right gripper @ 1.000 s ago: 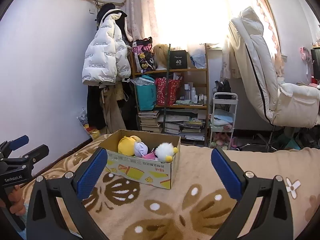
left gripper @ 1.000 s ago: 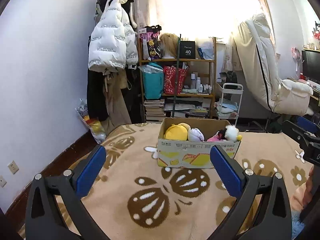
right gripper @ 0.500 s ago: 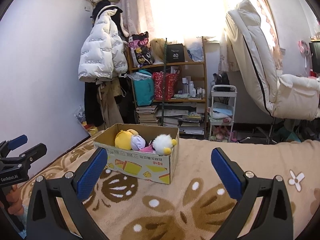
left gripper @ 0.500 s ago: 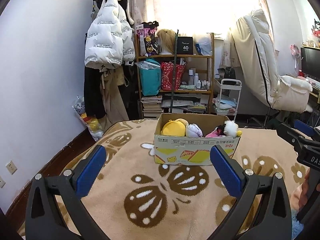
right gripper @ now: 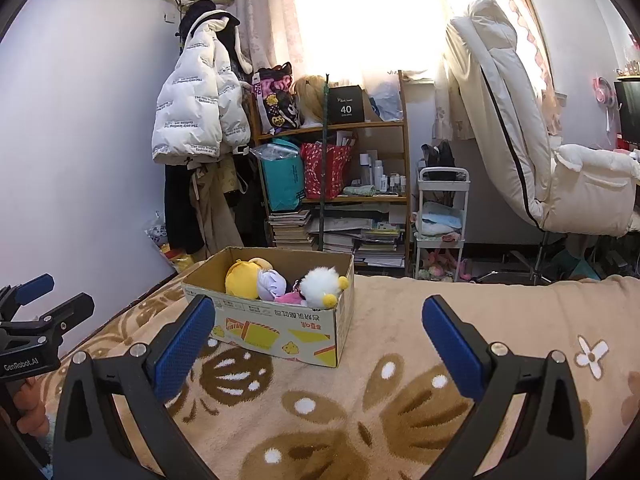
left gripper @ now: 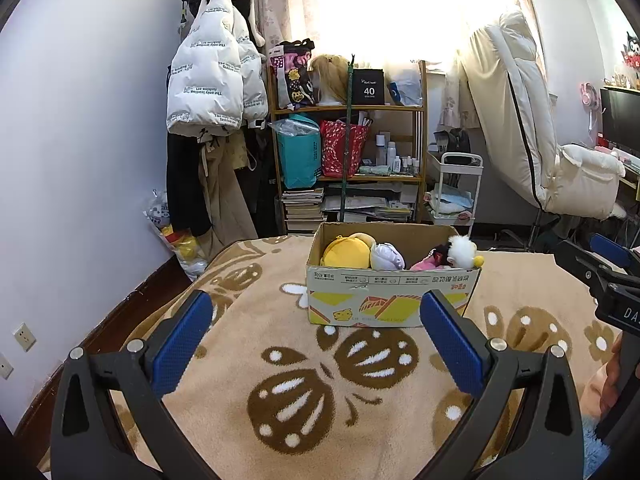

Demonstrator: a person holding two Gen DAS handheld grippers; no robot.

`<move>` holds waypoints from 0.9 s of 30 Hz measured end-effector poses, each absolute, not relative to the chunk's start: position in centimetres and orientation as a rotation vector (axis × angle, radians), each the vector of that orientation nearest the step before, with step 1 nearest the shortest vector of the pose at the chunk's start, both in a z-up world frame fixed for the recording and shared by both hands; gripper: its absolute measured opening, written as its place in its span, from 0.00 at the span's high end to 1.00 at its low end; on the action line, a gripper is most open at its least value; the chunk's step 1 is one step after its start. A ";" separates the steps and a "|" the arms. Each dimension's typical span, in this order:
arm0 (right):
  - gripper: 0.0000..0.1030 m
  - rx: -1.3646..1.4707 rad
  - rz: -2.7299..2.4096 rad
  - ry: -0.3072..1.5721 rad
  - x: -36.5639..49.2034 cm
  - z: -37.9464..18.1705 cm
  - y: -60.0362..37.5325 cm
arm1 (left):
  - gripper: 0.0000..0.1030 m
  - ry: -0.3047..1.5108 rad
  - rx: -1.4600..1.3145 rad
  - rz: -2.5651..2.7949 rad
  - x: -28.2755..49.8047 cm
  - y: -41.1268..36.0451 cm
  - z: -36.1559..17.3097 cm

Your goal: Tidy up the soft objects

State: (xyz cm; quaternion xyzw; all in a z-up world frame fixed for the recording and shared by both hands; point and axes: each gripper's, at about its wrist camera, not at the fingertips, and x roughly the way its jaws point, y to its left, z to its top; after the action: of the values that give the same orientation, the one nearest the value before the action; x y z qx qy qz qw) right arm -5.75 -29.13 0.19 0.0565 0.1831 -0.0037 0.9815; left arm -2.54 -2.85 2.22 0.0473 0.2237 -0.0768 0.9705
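A cardboard box [left gripper: 390, 300] stands on the tan patterned blanket [left gripper: 320, 400]. It holds a yellow plush [left gripper: 346, 251], a pale purple plush [left gripper: 386, 256], a pink toy [left gripper: 426, 265] and a white fluffy plush [left gripper: 460, 250]. My left gripper [left gripper: 316, 334] is open and empty, well short of the box. My right gripper [right gripper: 318, 338] is open and empty, and the box [right gripper: 276, 328] with its plush toys [right gripper: 320, 286] lies ahead to its left. The other gripper shows at each view's edge.
A shelf [left gripper: 348, 152] with bags and books stands behind the bed. A white jacket [left gripper: 212, 80] hangs at the left wall. A white trolley [left gripper: 454, 192] and a cream reclining chair [left gripper: 540, 140] are at the right.
Both grippers have drawn back and tilted a little, so the box sits slightly lower and nearer in the views. Both stay open and empty.
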 end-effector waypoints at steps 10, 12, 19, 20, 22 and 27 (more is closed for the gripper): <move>0.00 0.118 -0.008 0.369 -5.8 0.2 -29.1 | 0.01 0.454 0.096 -0.153 -2.6 -3.0 2.2; 0.00 0.116 -0.007 0.370 -5.8 0.2 -29.1 | 0.01 0.453 0.095 -0.153 -2.7 -3.0 2.2; 0.00 0.117 -0.005 0.375 -5.7 0.2 -29.2 | 0.01 0.468 0.101 -0.155 -2.5 -3.1 2.1; 0.00 0.117 -0.007 0.377 -5.8 0.1 -29.1 | 0.01 0.470 0.101 -0.155 -2.5 -3.1 2.1; 0.00 0.118 -0.006 0.376 -5.8 0.0 -28.9 | 0.01 0.471 0.101 -0.156 -2.4 -3.0 2.0; 0.00 0.119 -0.007 0.378 -5.8 0.0 -29.0 | 0.01 0.472 0.099 -0.146 -2.3 -3.0 2.0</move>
State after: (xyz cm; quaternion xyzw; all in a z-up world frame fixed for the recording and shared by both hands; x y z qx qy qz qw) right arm -5.81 -28.95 -0.01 0.0592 0.1879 -0.0034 0.9804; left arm -2.32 -2.99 1.96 0.0492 0.2334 -0.0722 0.9684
